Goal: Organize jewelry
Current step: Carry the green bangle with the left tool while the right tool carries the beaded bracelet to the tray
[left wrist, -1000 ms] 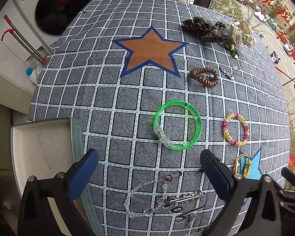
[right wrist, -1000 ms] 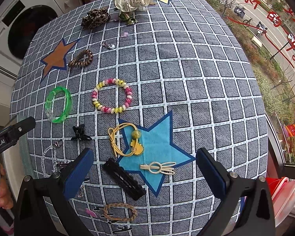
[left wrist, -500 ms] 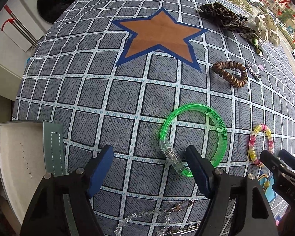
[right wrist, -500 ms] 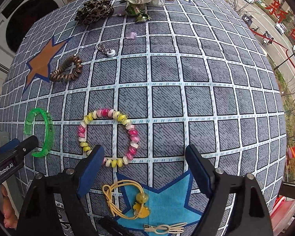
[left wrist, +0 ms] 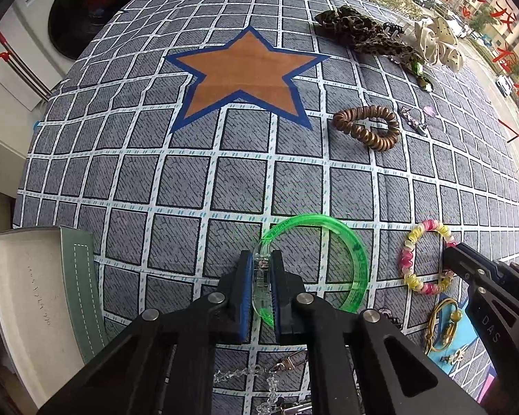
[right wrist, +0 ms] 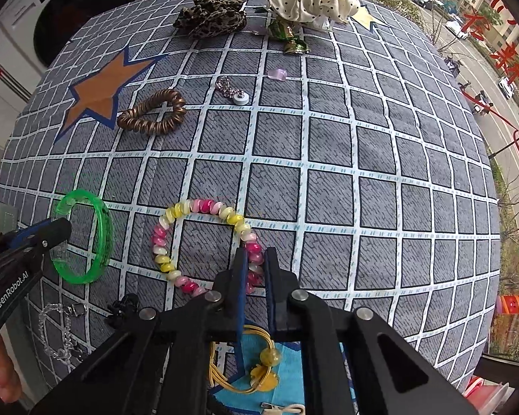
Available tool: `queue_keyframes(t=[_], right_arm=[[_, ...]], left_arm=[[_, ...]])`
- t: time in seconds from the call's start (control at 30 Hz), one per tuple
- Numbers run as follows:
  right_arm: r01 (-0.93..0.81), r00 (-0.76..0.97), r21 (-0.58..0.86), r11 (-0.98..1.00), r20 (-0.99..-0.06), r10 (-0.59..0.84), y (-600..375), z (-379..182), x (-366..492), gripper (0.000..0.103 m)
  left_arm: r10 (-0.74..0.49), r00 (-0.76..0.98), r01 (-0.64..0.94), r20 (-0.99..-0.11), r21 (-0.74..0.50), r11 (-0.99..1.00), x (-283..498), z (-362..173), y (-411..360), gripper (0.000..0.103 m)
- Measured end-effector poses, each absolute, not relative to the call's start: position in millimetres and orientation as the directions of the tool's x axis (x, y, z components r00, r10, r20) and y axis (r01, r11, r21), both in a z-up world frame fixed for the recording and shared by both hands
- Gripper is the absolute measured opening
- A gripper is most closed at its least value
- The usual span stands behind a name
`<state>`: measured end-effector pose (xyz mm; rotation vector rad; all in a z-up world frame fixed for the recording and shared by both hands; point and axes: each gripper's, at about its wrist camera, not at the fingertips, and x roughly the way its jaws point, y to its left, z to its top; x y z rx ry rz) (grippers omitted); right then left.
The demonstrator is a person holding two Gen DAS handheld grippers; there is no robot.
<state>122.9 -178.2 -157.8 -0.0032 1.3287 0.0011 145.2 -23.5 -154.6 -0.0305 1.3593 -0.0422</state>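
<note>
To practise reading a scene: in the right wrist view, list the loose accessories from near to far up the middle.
yellow cord hair tie → pink and yellow bead bracelet → brown spiral hair tie → leopard scrunchie

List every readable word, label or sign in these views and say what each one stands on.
"GenRobot.AI": on the left tool, seen in the right wrist view.
"DAS", cut off: on the right tool, seen in the left wrist view.
Red characters on the window: distorted, not read with confidence.
Small print on the box: too blurred.
Print on the green bangle: too small.
</note>
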Motion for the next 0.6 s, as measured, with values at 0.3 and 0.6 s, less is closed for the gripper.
queue_keyframes(t=[0.3, 0.6], right_arm=[[0.041, 0.278, 0.077, 0.996, -0.959, 0.062, -199, -136, 112, 0.01], [0.018, 0.318, 0.139, 0.99, -0.94, 0.126, -188, -105, 106, 0.01]], left_arm=[[-0.091, 0.256, 0.024, -0.962, -0.087, 0.996, 135, -138, -11, 0.017], [-0.121, 0.321, -0.003, -0.939, -0.129, 0.992, 114, -102, 16, 0.017]])
